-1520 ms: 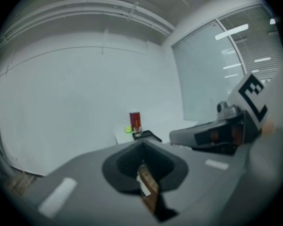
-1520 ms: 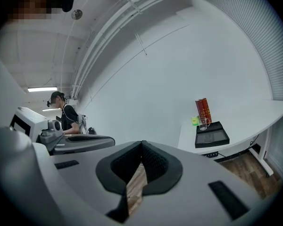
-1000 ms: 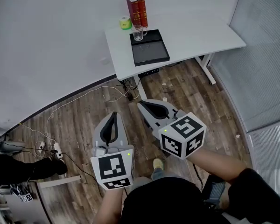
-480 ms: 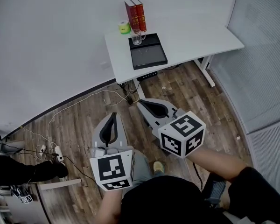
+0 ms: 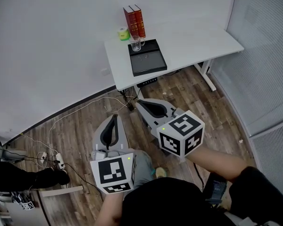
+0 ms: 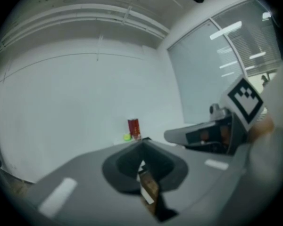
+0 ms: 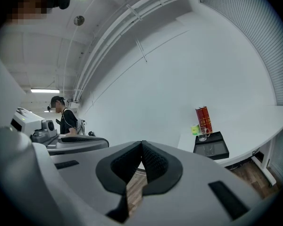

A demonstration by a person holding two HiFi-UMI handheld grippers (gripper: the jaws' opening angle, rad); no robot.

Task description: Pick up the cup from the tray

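A clear glass cup (image 5: 136, 43) with a handle stands at the far left corner of a black tray (image 5: 147, 60) on the white desk (image 5: 193, 44); it shows small in the right gripper view as the cup (image 7: 203, 134) on the tray (image 7: 211, 149). My left gripper (image 5: 114, 117) and right gripper (image 5: 140, 102) hang over the wooden floor well short of the desk. Both are shut with nothing between the jaws; in their own views the left gripper (image 6: 142, 144) and right gripper (image 7: 142, 145) show pads pressed together.
Two red books (image 5: 134, 21) and a green roll (image 5: 123, 33) stand behind the tray against the white wall. Cables and a power strip (image 5: 50, 156) lie on the floor at left. A person (image 7: 64, 117) stands far off in the right gripper view.
The desk with tray and cup has drifted slightly up and left in the head view; both grippers have shifted a little, still shut.
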